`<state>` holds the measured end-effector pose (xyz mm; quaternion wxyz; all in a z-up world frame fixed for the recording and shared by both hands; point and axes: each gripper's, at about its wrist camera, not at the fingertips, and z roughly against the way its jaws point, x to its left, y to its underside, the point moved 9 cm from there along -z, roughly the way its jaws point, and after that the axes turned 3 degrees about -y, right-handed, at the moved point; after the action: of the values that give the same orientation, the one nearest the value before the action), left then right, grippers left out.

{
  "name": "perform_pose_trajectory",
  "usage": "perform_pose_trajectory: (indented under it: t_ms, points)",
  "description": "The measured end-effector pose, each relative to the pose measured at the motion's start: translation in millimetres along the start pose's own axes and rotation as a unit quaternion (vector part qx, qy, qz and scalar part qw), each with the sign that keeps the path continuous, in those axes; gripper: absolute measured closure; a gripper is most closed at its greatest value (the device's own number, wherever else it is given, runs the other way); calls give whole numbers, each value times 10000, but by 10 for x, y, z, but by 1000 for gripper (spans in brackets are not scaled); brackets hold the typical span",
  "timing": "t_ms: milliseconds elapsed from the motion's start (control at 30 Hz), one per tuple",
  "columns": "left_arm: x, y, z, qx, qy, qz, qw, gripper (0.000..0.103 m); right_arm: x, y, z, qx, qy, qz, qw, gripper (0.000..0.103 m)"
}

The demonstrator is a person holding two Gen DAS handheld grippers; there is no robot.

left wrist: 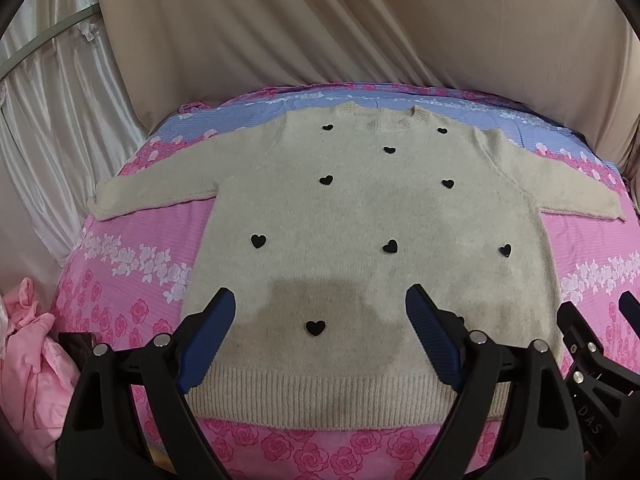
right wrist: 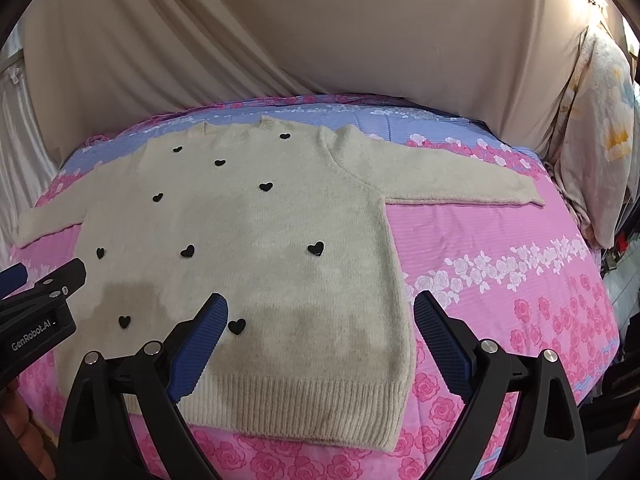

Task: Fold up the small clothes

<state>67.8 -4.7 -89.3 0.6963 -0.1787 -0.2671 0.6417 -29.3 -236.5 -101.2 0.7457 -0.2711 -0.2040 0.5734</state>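
Cream knit sweater (left wrist: 360, 220) with black hearts lies flat, front up, on the pink floral bedsheet (left wrist: 132, 264), sleeves out toward 9 and 3 o'clock, hem at 6. Left gripper (left wrist: 320, 316) and right gripper (right wrist: 320, 316) both hover spread wide above the hem, empty. Judged soft, limp, stretchy, light; pinch at ribbed hem or cuffs
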Motion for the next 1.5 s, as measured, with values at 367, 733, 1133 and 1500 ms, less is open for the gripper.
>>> perform_pose_trajectory:
  t_ms: [367, 733, 1133, 1500]
  points:
    - [-34, 25, -4, 42, -13, -130, 9999, 18, 35, -9, -16, -11, -51, 7, 10000, 11]
    - [-99, 29, -17, 62, 9, -193, 9998, 18, 62, -9, -40, 24, -76, 19, 10000, 11]
    - [-96, 38, -98, 166, -1, -172, 9997, 18, 101, -30, -117, 74, -61, 62, 9999, 11]
    - [-100, 53, -128, 193, 49, -173, 9997, 18, 86, -31, -139, 101, -50, 65, 9999, 11]
